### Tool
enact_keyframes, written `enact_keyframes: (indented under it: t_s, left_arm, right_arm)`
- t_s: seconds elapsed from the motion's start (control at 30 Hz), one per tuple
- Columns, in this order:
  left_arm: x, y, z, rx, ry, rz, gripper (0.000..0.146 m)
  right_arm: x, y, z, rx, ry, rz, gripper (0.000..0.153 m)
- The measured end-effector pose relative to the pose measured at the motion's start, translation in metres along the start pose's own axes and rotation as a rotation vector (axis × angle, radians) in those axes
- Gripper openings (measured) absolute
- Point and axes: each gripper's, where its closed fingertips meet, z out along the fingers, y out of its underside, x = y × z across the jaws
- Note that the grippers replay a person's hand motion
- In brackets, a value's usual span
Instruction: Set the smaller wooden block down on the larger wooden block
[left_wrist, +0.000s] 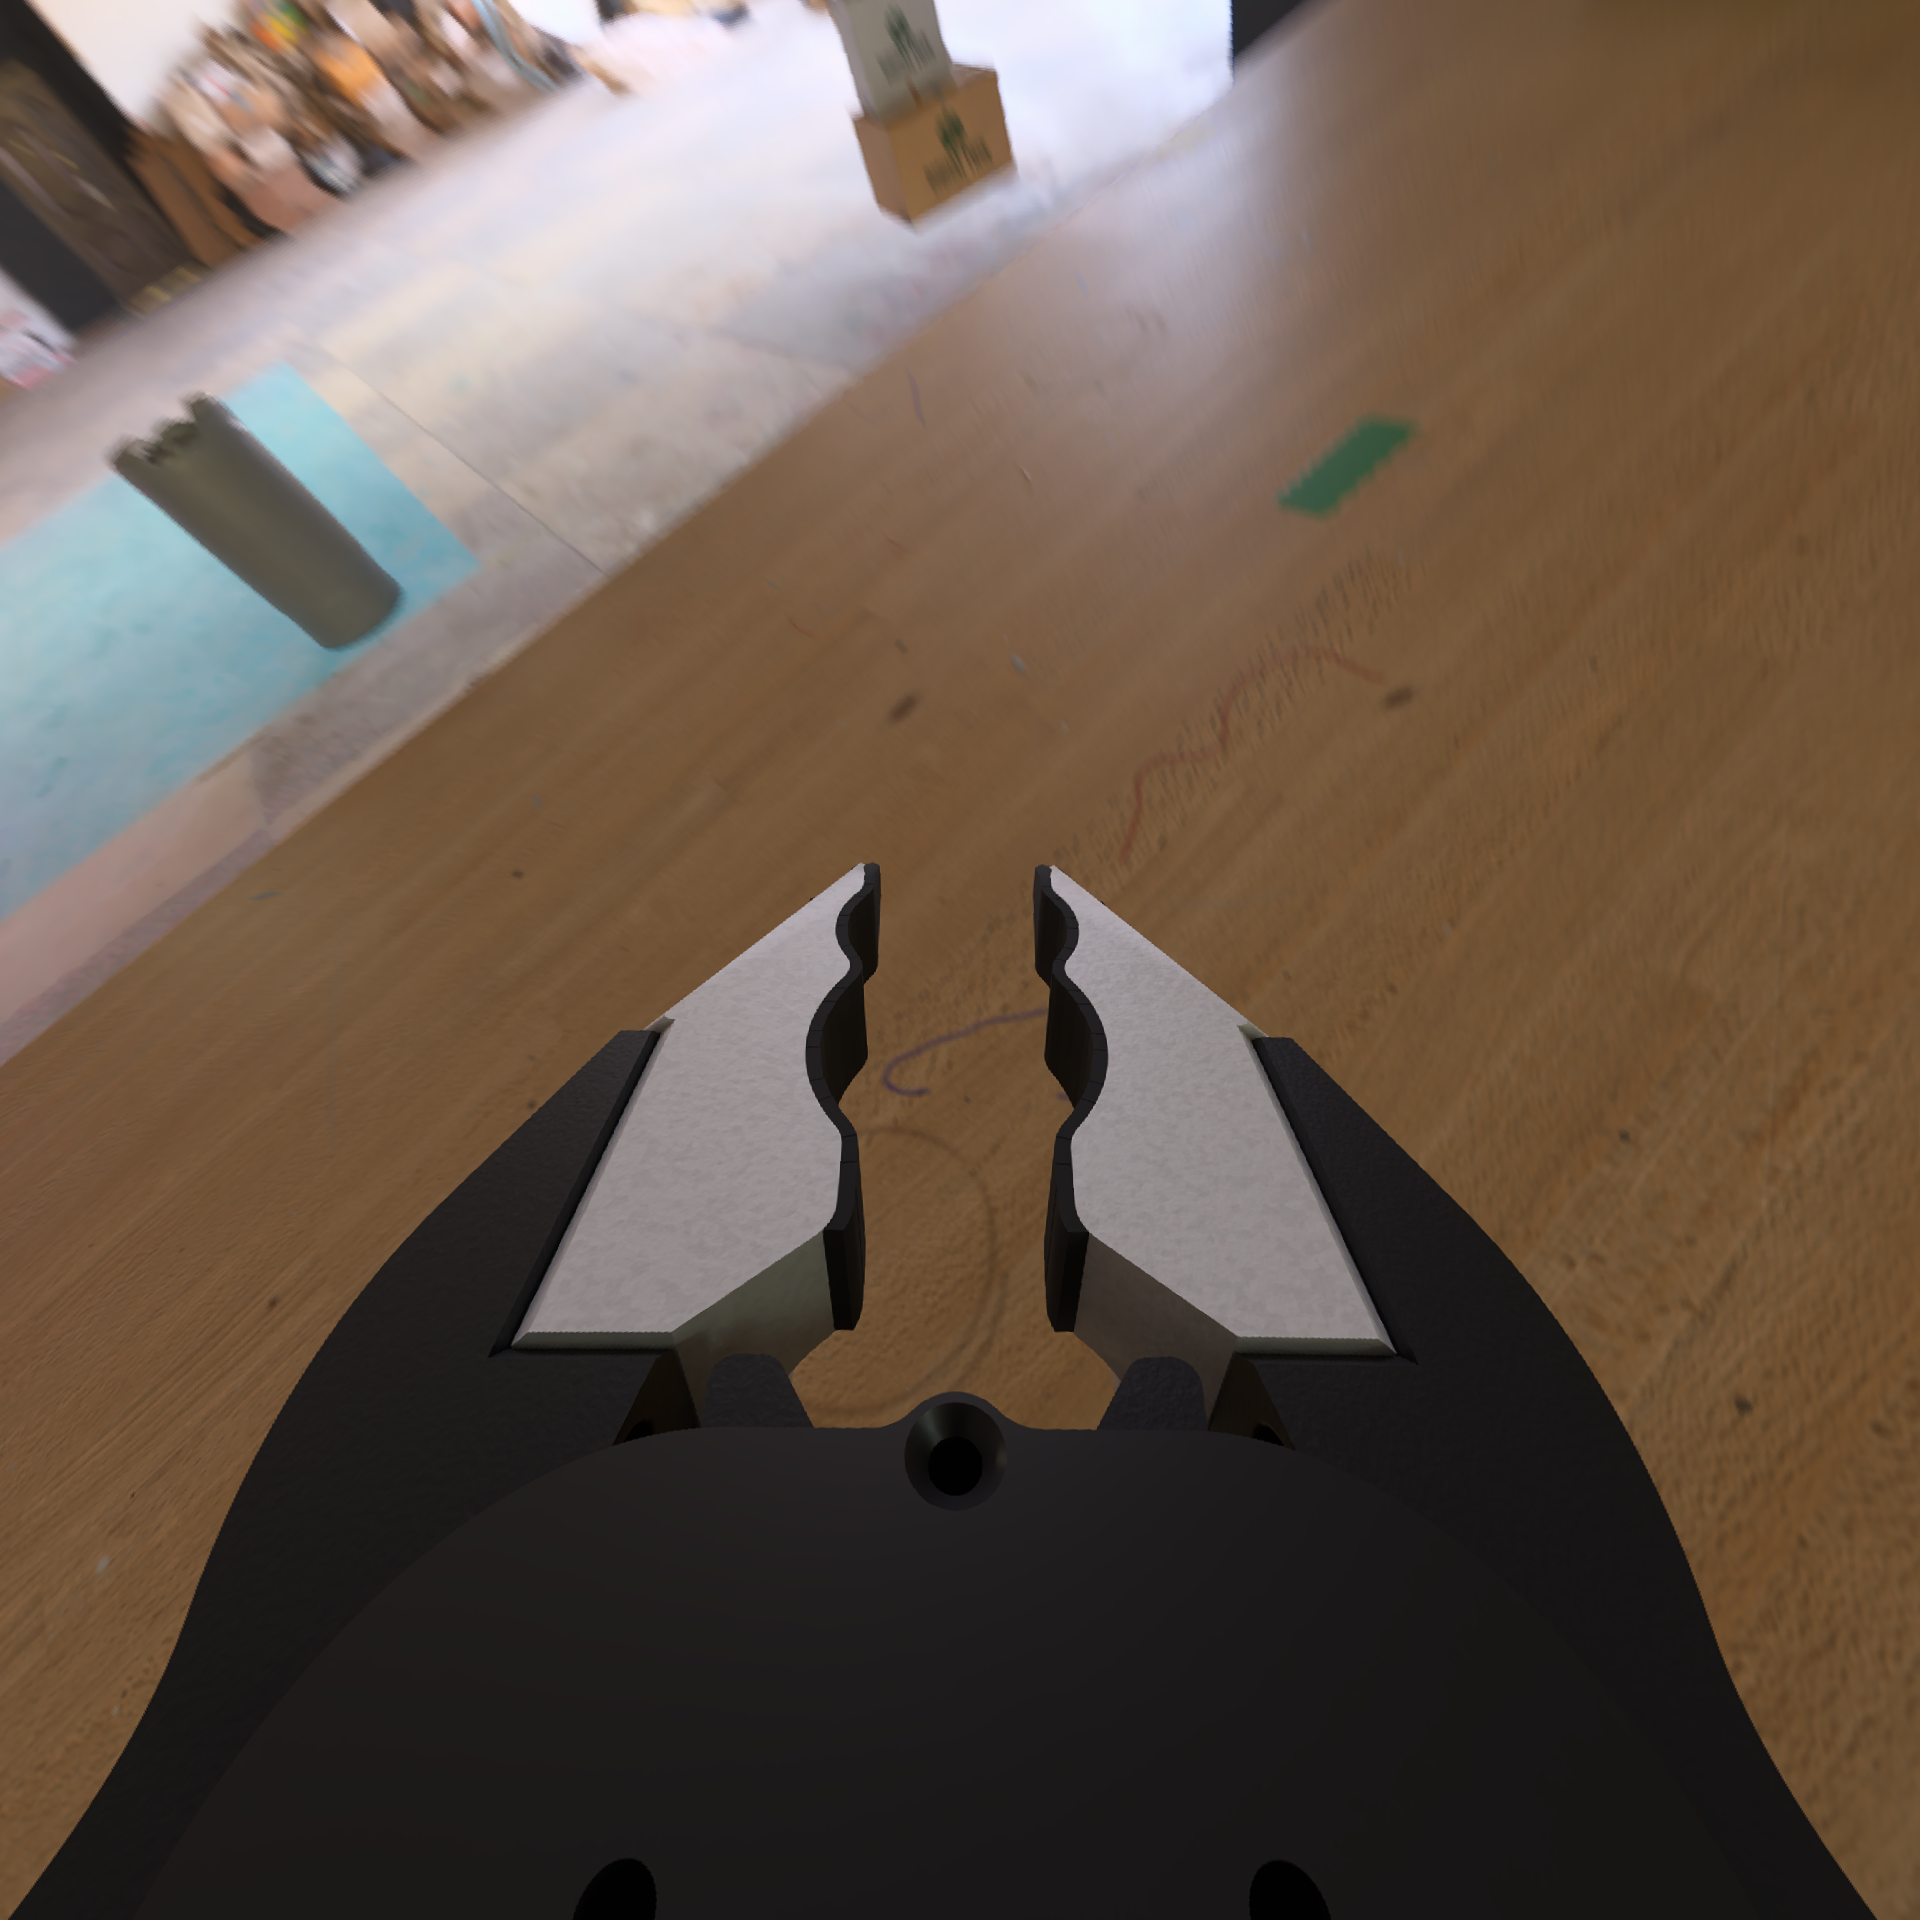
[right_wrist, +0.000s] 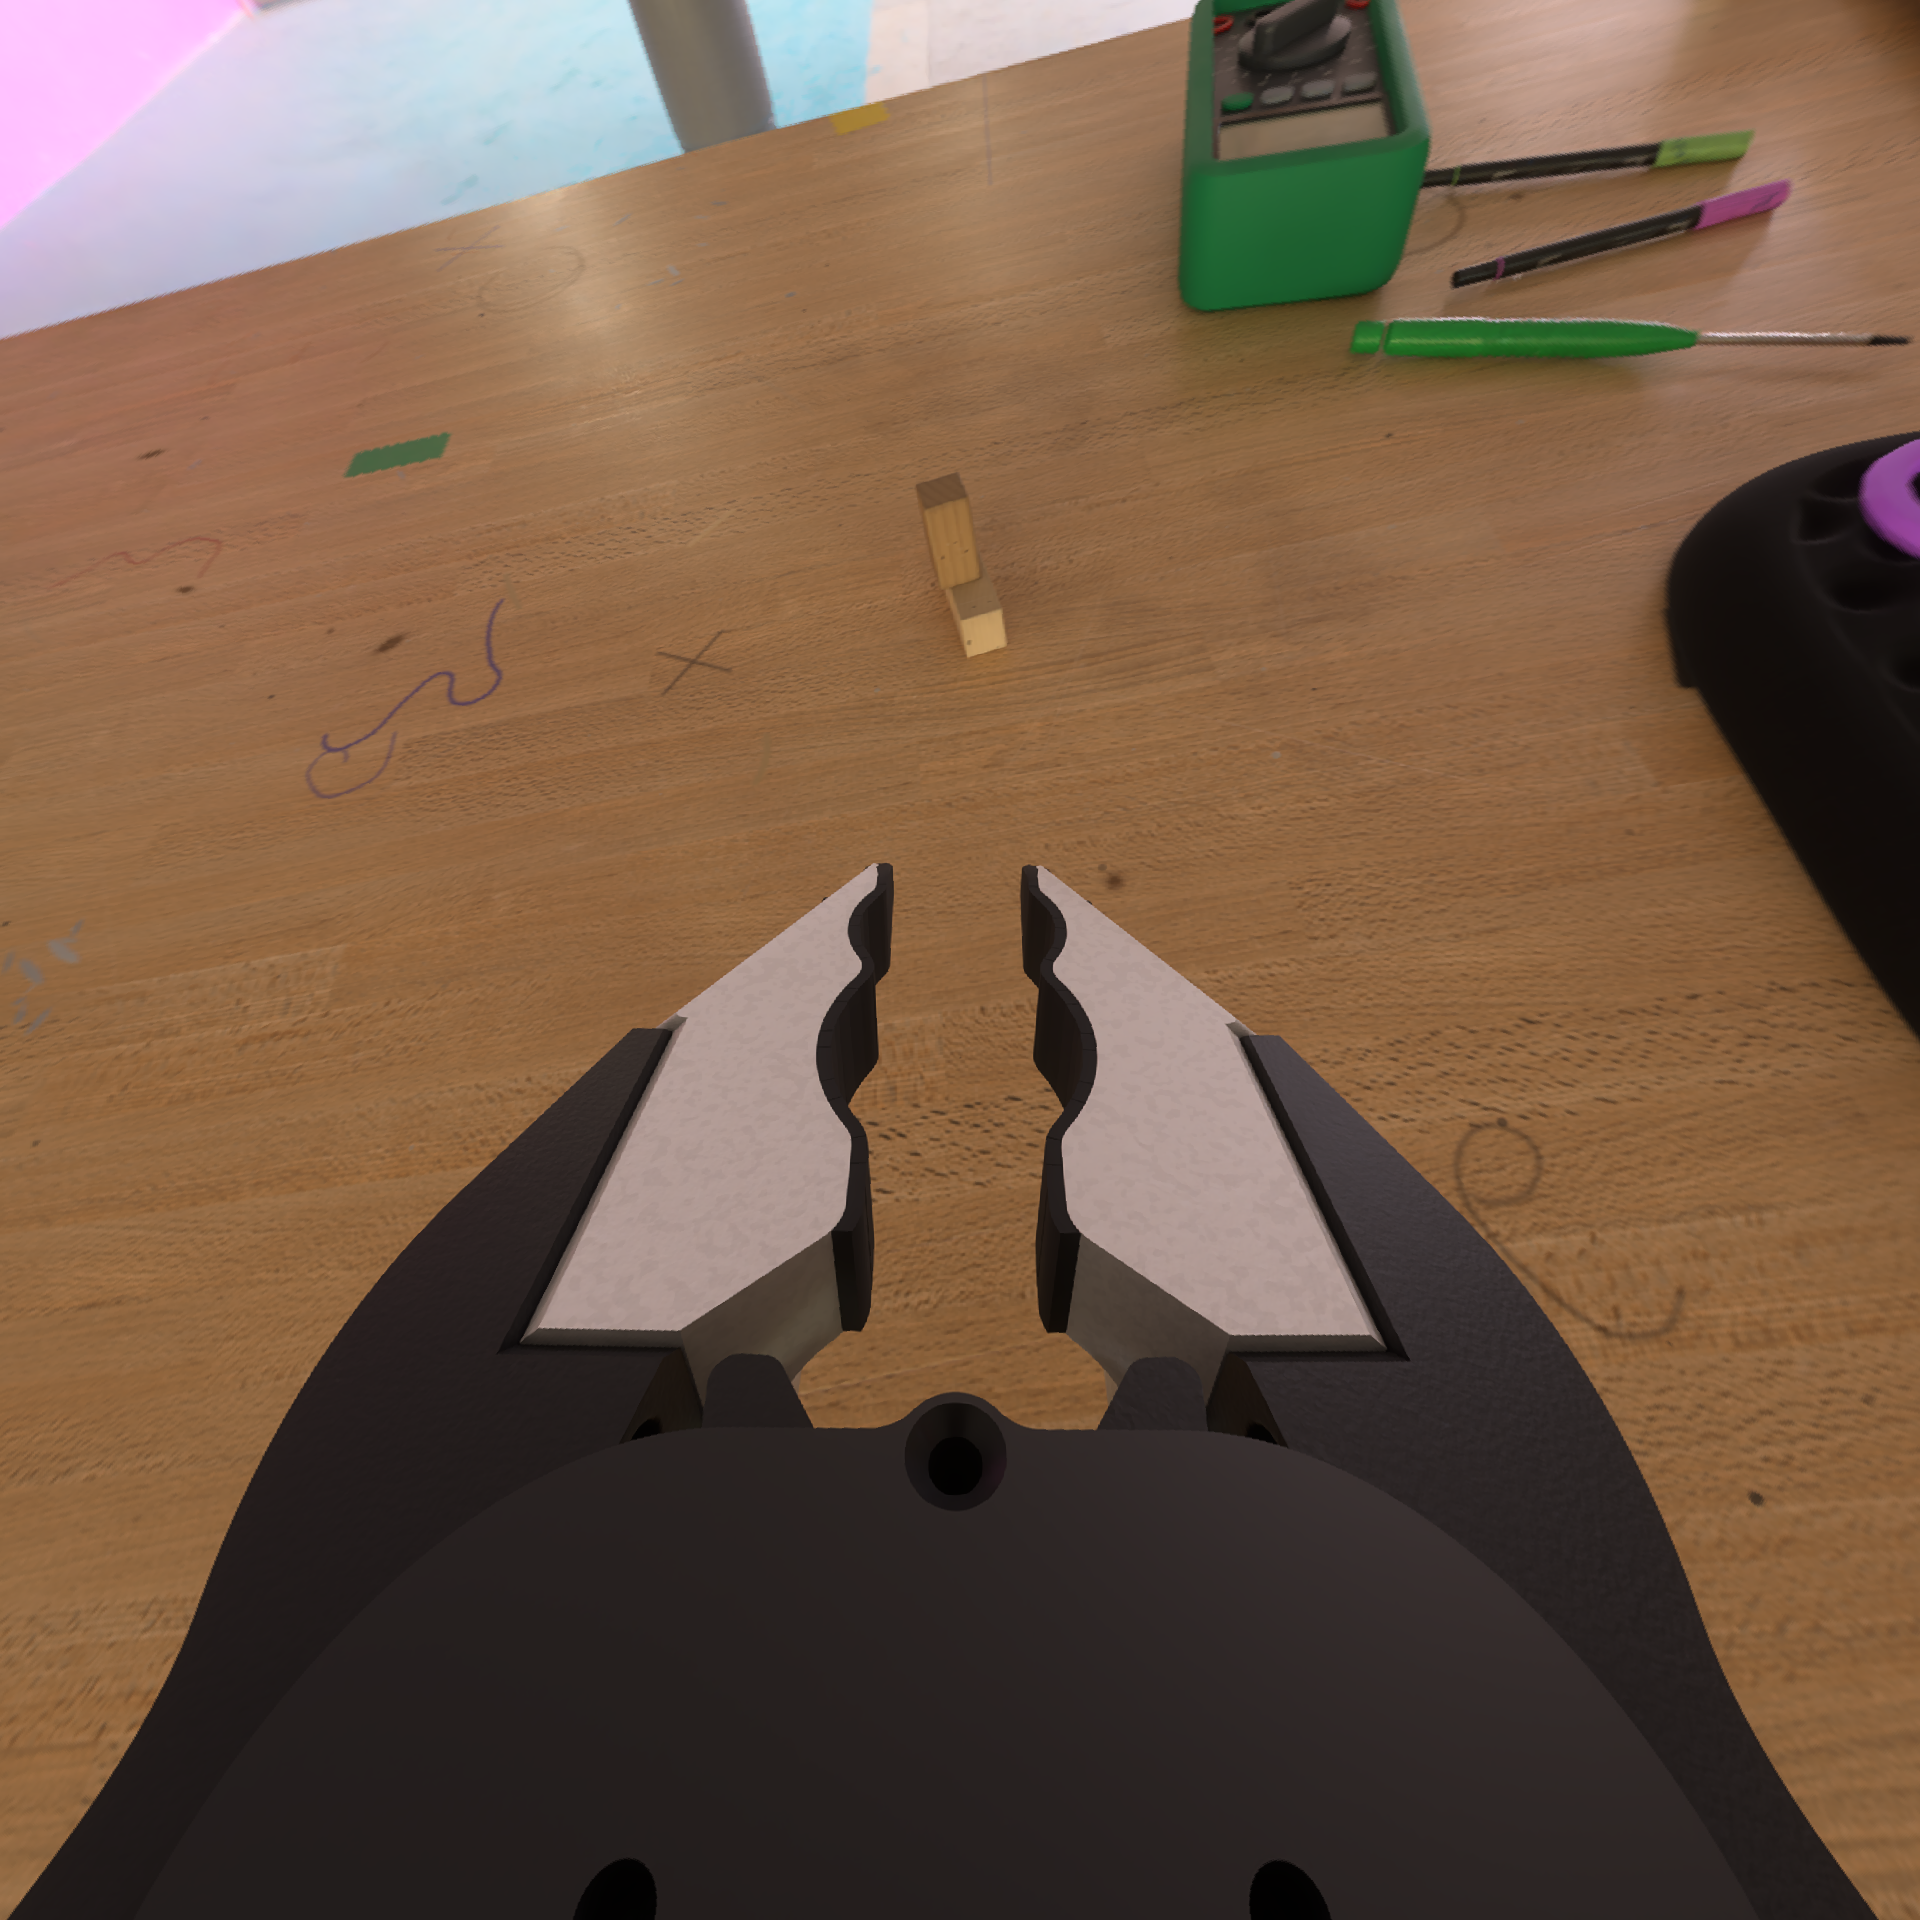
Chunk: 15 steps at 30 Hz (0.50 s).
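Left wrist view: the left gripper (left_wrist: 957, 883) hovers over a wooden table (left_wrist: 1455, 935), its jaws parted with nothing between them. Scribbles mark the wood, and a green tape patch (left_wrist: 1347, 467) lies ahead to the right. Beyond the table edge stand a grey post (left_wrist: 260, 525) on a blue floor and two stacked cardboard boxes (left_wrist: 925, 114) bearing blurred dark print that cannot be read. No wooden block shows here.

Right wrist view: the right gripper (right_wrist: 957, 883) is also released and empty. Well ahead of its fingertips, slightly right of centre, the smaller block (right_wrist: 977, 617) lies on the table touching the near end of the larger block (right_wrist: 948, 530), which stands upright. Nothing lies between gripper and blocks. Far right sit a green meter (right_wrist: 1299, 156), its markings too small to read, two pens (right_wrist: 1621, 231), a green screwdriver (right_wrist: 1538, 339) and a black holder (right_wrist: 1787, 644) with a purple ring (right_wrist: 1891, 499). A green tape patch (right_wrist: 398, 455) lies to the left.
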Motion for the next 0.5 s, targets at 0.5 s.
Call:
enact_keyframes:
  t_s: [0.5]
  left_arm:
    - [-0.023, 0.031, -0.103, -0.321, -0.295, -0.416, 0.033]
  right_arm:
    - [-0.006, 0.010, 0.005, -0.051, -0.094, -0.007, 0.026]
